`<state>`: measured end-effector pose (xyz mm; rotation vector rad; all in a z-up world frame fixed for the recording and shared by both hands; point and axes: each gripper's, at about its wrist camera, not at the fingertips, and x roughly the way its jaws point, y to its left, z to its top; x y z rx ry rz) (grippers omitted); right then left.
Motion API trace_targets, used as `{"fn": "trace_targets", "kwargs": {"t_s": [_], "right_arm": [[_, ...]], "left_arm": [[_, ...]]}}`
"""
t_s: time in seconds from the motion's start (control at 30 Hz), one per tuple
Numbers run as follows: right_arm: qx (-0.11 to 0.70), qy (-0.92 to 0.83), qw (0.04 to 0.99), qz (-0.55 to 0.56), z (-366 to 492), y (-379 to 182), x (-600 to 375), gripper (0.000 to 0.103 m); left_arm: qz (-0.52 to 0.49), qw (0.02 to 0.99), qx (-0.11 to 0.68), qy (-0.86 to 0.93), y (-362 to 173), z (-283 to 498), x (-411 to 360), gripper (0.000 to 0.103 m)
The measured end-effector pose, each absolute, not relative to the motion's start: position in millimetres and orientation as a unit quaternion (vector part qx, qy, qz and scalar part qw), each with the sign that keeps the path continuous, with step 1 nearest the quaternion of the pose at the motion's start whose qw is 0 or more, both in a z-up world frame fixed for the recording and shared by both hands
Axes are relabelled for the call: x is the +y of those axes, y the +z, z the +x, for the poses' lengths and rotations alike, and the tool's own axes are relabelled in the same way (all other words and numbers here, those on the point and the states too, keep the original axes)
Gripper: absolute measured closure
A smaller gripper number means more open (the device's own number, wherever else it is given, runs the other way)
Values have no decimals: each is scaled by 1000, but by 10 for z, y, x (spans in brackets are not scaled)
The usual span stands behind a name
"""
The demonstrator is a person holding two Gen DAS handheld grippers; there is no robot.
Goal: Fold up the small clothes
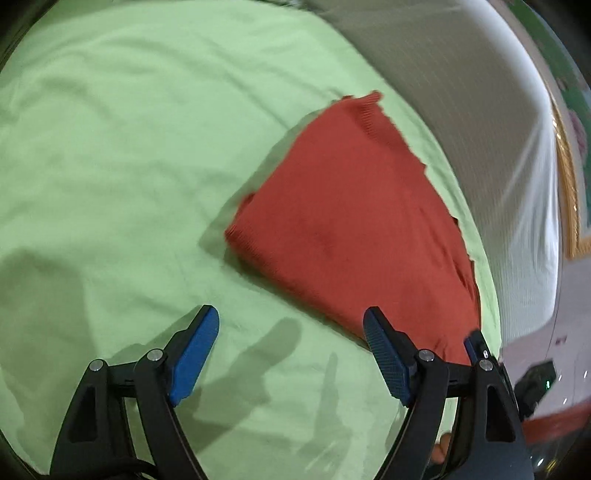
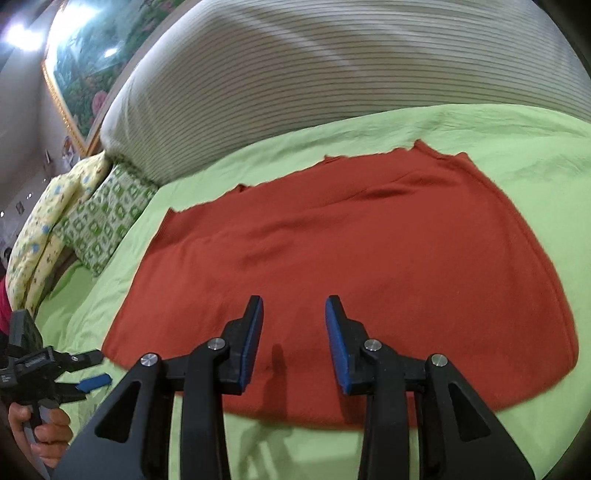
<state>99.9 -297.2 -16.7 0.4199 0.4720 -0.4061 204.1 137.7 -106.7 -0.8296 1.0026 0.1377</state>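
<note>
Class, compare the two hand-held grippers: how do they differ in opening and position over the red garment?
The left hand-held gripper gapes wider; the right hand-held gripper is open more narrowly. The left sits beside the red garment, over the green sheet; the right is above the garment. Both have blue pads and hold nothing.

I see even indoor light — soft gripper shadows on the light green bedsheet (image 1: 129, 147), motion blur, fisheye-bent edges, ceiling-lamp glare (image 2: 20, 35) upper left.

Garment (image 2: 354, 266) lies on sheet (image 2: 498, 125) — striped bedding (image 2: 332, 66) behind, pillows (image 2: 107, 206) left.
</note>
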Motion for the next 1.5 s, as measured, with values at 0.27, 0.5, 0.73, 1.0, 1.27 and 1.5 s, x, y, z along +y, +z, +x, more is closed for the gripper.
{"fn": "trace_targets", "kwargs": {"t_s": [0.27, 0.5, 0.73, 1.0, 1.27, 1.5], "right_arm": [[221, -222, 927, 205, 801, -143, -3020, 65], [255, -305, 901, 177, 755, -215, -3345, 65], [155, -260, 875, 377, 113, -461, -3850, 69], [85, -219, 851, 470, -213, -579, -4026, 69], [12, -160, 815, 556, -520, -690, -4192, 66], [82, -195, 855, 474, -288, -289, -4078, 49]], "left_arm": [[-362, 809, 450, 108, -1076, 2463, 1311, 24], [-318, 834, 445, 74, -1027, 2563, 1255, 93], [-238, 897, 373, -21, -227, 2750, 581, 97], [-105, 868, 388, -290, 49, 3209, -1426, 96], [-70, 832, 463, -298, -620, 2889, -1491, 77], [-101, 858, 453, -219, -540, 2831, -788, 48]]}}
